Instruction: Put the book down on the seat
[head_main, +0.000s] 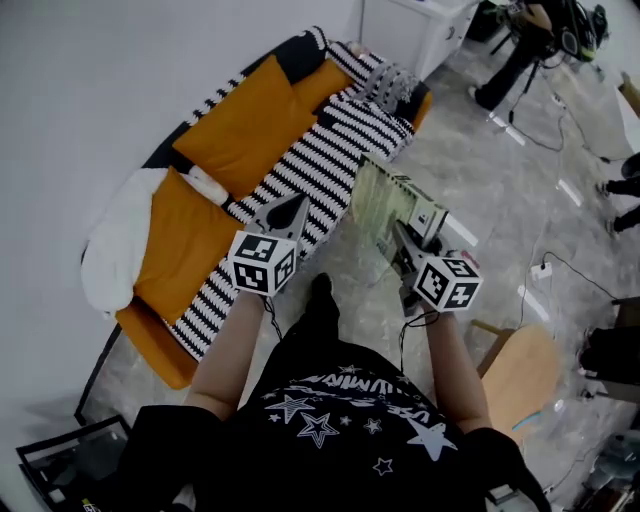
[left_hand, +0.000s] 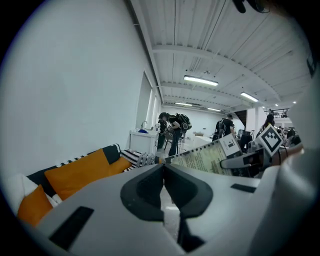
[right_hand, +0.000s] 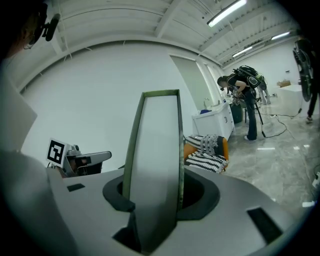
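Ahead, the striped sofa seat (head_main: 325, 160) waits, with orange cushions (head_main: 245, 125) along its back. The book (head_main: 385, 210) stands on edge above the floor, clamped in the right gripper (head_main: 405, 245). The left gripper (head_main: 287, 213) is closed and empty. The book should probably be tipped flat over bare stripes before release.

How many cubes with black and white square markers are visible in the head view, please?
2. One white marker cube sits on the left gripper, near the striped sofa; the other on the right gripper, which holds the green book.
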